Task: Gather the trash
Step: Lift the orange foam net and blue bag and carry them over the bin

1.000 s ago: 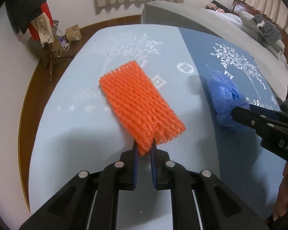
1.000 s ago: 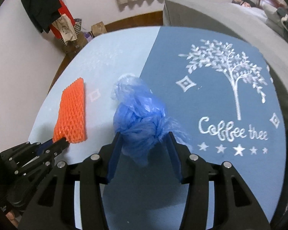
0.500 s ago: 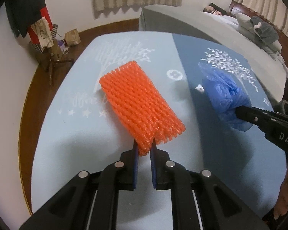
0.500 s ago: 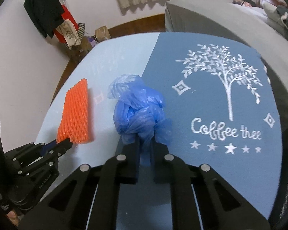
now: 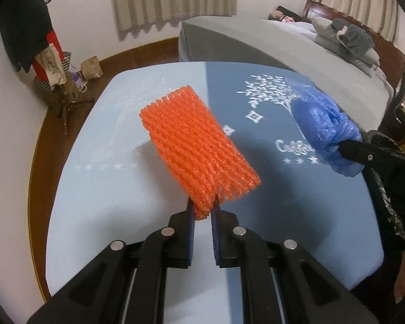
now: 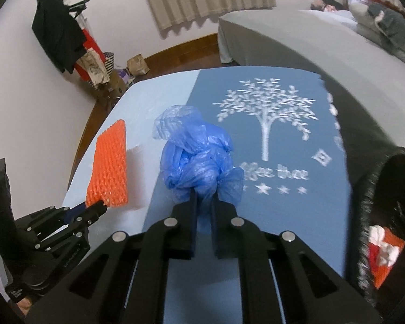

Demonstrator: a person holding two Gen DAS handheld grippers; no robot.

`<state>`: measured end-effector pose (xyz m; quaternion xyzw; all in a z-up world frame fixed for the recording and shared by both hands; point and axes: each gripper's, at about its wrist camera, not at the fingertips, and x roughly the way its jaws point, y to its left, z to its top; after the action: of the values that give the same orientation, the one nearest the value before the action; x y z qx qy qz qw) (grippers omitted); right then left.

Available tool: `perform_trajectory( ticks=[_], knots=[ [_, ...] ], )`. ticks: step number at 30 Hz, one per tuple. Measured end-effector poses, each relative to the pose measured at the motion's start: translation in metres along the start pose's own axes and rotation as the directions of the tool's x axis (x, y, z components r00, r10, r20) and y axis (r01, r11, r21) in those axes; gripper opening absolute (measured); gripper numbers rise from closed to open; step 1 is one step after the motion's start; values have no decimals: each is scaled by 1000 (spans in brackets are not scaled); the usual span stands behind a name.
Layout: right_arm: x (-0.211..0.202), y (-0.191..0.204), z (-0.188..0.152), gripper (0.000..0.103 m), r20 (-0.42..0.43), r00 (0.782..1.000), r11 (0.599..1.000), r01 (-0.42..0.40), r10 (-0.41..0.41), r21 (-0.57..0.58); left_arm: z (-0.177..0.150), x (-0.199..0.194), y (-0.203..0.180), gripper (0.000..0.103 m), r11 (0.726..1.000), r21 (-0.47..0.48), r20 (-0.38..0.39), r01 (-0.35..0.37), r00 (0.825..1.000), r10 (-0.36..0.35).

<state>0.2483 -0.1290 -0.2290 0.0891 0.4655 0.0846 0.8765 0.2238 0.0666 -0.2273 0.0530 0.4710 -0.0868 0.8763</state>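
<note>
Pinching orange foam net [image 5: 197,145] and blue plastic bag [image 6: 199,162], seemingly lifted off the table.

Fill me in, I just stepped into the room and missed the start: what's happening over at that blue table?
A person is clearing trash with a handheld gripper in each hand. The left gripper is shut on one end of an orange foam net. The right gripper is shut on a crumpled blue plastic bag. Both pieces appear lifted clear of the blue tablecloth, the net casting a shadow below it. Neither has been dropped anywhere yet.
</note>
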Motion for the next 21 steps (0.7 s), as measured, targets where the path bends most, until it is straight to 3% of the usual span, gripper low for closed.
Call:
perform_trajectory(
  ticks=[14,21],
  knots=[
    [-85,-72,-32,8,37,997,997,69,-71,39,-10,-41,-91,11,998,29,8,47,999,-47],
    [-123,-109,-49,8,62,993,993,100,-105,70,-11,-63,-145,11,993,87,25,80,996,-82]
  ],
)
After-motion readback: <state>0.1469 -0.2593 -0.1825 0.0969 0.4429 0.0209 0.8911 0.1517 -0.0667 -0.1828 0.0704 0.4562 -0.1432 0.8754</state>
